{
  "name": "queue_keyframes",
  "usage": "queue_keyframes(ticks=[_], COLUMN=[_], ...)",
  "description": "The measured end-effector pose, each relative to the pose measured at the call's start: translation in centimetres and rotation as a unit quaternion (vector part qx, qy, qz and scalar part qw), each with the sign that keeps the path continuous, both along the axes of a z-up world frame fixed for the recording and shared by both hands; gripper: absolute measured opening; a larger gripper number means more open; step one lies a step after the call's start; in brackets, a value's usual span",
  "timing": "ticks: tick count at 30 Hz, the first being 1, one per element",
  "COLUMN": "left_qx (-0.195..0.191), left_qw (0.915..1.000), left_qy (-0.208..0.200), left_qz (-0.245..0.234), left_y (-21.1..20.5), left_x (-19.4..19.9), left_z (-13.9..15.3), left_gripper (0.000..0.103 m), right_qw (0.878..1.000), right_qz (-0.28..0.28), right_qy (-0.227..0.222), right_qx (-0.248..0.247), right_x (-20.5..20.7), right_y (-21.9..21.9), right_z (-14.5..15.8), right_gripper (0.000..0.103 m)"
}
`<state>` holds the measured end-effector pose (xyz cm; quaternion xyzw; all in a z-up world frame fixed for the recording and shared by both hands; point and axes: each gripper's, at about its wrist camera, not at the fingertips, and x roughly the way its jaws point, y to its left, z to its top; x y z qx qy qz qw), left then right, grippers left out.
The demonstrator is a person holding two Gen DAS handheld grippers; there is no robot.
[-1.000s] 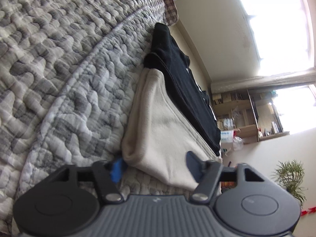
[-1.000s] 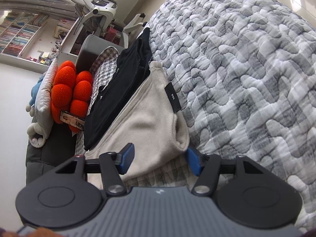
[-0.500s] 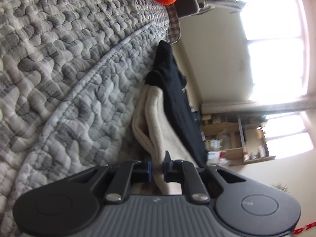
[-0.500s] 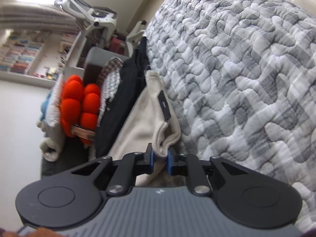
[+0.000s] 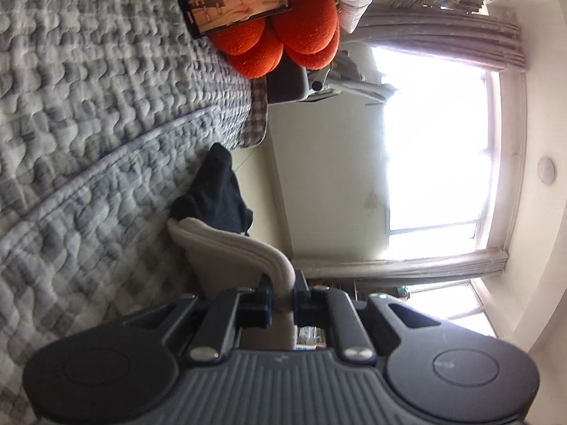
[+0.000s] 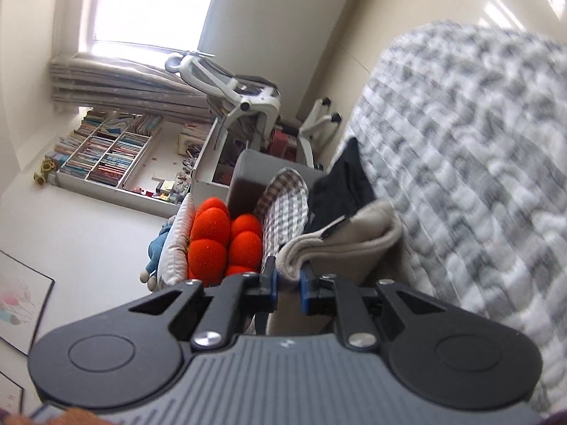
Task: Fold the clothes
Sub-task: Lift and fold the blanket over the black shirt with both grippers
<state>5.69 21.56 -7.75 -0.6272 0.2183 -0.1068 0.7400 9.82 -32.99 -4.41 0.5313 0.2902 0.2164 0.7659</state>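
Observation:
A beige fleece garment [image 5: 230,251] lies folded on the grey quilted bed, lifted at its near edge. My left gripper [image 5: 282,295] is shut on one corner of it. My right gripper [image 6: 288,285] is shut on the other corner of the beige garment [image 6: 354,241], which carries a small black label. A black garment [image 5: 219,191] lies just behind the beige one and also shows in the right wrist view [image 6: 343,180].
The grey quilt [image 5: 88,113] covers the bed [image 6: 478,163]. An orange cushion [image 5: 283,35] with a phone [image 5: 235,3] on it sits at the bed's head, beside a checked pillow [image 6: 283,205]. An office chair [image 6: 241,95] and bookshelves [image 6: 106,148] stand beyond.
Both grippers closed on the beige garment's near corners, then lifted them off the quilt. Both views have tilted up toward the room.

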Motion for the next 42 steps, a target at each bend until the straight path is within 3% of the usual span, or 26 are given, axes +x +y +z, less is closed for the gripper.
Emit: queue_keyframes(ticks=[5, 14, 24, 32, 34, 35, 36, 37, 38, 40, 42], left_qx=[0.043, 0.080, 0.149, 0.219, 0.244, 0.259, 0.273, 0.302, 0.332, 0.381, 0.410], left_qw=[0.9988, 0.9963, 0.9877, 0.9748, 0.9692, 0.9656, 0.9617, 0.9530, 0.9425, 0.9232, 0.9115], left_qy=[-0.007, 0.001, 0.036, 0.038, 0.030, 0.025, 0.020, 0.012, 0.007, -0.004, -0.007], left_qz=[0.021, 0.032, 0.032, 0.014, 0.012, 0.013, 0.013, 0.025, 0.037, 0.047, 0.034], left_y=[-0.3, 0.0, -0.5, -0.6, -0.7, -0.8, -0.9, -1.1, -1.3, -1.9, -2.8], left_x=[2.5, 7.6, 14.1, 15.8, 15.8, 15.7, 15.6, 15.4, 15.1, 14.9, 15.3], left_z=[1.8, 2.0, 0.5, -0.8, -0.1, 0.3, 0.7, 1.4, 2.1, 3.2, 3.7], left_gripper=[0.010, 0.010, 0.010, 0.017, 0.022, 0.025, 0.039, 0.058, 0.064, 0.068, 0.068], right_qw=[0.999, 0.995, 0.991, 0.990, 0.989, 0.987, 0.985, 0.981, 0.978, 0.972, 0.965], right_qz=[-0.022, -0.043, -0.051, -0.038, -0.037, -0.041, -0.047, -0.052, -0.055, -0.056, -0.055], right_qy=[-0.026, -0.051, -0.032, -0.011, -0.019, -0.026, -0.035, -0.043, -0.051, -0.058, -0.066], right_qx=[-0.022, -0.068, -0.121, -0.136, -0.144, -0.153, -0.165, -0.180, -0.194, -0.219, -0.247], right_x=[2.4, 7.3, 13.0, 14.6, 14.5, 14.4, 14.3, 14.2, 14.1, 14.2, 14.3], right_y=[1.3, 2.7, 4.0, 3.7, 3.5, 3.5, 3.5, 3.5, 3.6, 4.0, 4.9], right_z=[1.3, 2.3, -0.3, -2.8, -2.6, -2.2, -1.9, -1.5, -1.2, -0.8, -0.5], right_gripper=[0.016, 0.016, 0.016, 0.019, 0.023, 0.033, 0.045, 0.048, 0.048, 0.048, 0.048])
